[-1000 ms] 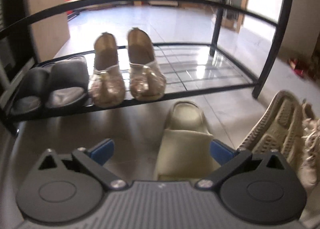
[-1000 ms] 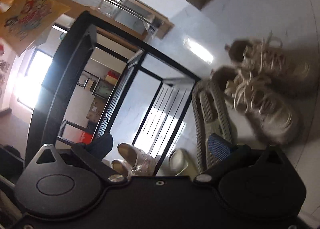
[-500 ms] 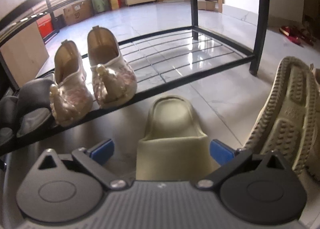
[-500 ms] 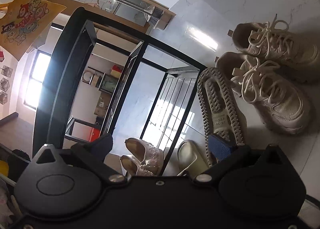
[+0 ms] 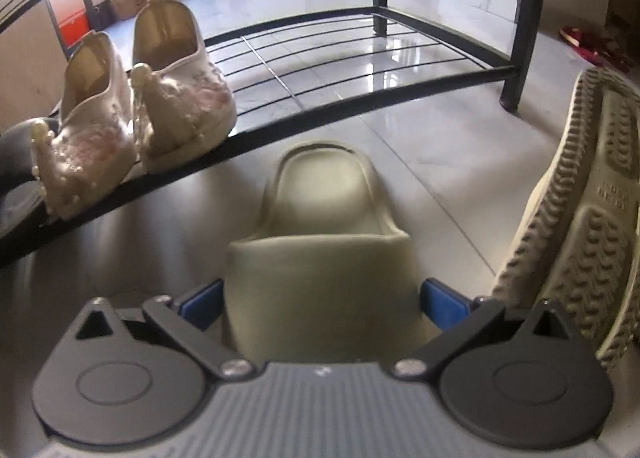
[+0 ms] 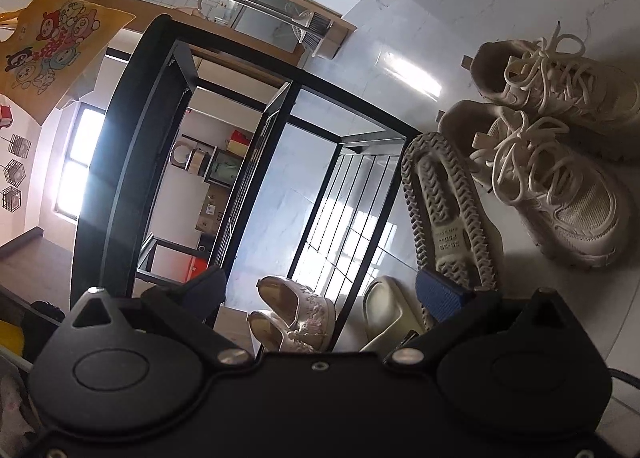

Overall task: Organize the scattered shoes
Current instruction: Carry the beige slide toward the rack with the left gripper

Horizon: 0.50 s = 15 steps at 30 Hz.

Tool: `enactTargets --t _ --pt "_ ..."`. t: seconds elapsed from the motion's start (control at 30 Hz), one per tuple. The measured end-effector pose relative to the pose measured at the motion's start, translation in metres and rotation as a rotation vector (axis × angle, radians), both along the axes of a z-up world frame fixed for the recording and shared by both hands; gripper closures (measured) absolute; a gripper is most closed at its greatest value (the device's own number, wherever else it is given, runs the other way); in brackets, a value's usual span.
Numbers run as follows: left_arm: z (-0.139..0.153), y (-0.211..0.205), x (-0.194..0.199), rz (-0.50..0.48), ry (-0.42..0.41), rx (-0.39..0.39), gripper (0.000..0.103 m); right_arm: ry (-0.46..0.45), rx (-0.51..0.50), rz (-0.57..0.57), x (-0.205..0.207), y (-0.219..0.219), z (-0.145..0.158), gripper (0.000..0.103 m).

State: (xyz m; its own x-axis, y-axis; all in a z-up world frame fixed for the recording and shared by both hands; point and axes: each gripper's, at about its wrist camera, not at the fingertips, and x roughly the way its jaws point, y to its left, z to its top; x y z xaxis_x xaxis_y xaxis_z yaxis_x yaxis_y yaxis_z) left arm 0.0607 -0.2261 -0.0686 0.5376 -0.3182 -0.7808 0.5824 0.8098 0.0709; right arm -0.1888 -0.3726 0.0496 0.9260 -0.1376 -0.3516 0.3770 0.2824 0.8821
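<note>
Your left tongs (image 5: pixel 322 300) sit low over the floor (image 5: pixel 432 145), spread wide, with the toe band of the slide (image 5: pixel 324 242) between the blue pads (image 5: pixel 444 304). Whether the pads touch its sides, you can't tell from here; they look just beside it, not clamped. The slide lies flat on the tiles, heel toward the rack (image 5: pixel 360 97), just in front of the bottom rail.

On that bottom shelf, at the left, the beaded flats (image 5: pixel 136 113) stand side by side, toes over the front rail. A dark shoe (image 5: pixel 16 145) peeks in at the far left edge. To the right of the slide, its mate (image 5: pixel 576 225) stands on its side, tread facing you.

Your right tongs (image 6: pixel 320 294) hang higher, tilted, spread wide with nothing between them. From there you see the mate (image 6: pixel 448 213) sole-up beside the sneakers (image 6: pixel 560 161), which sit as a pair on the floor, right of the rack (image 6: pixel 132 129). The slide (image 6: pixel 390 312) and flats (image 6: pixel 296 318) show low in that view.
</note>
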Motion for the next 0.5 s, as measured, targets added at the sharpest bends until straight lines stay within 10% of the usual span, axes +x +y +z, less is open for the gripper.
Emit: enactTargets --t 0.5 --pt "0.036 0.035 -0.033 -0.068 0.053 -0.085 0.003 0.011 0.014 -0.002 -0.001 -0.002 -0.001 0.0"
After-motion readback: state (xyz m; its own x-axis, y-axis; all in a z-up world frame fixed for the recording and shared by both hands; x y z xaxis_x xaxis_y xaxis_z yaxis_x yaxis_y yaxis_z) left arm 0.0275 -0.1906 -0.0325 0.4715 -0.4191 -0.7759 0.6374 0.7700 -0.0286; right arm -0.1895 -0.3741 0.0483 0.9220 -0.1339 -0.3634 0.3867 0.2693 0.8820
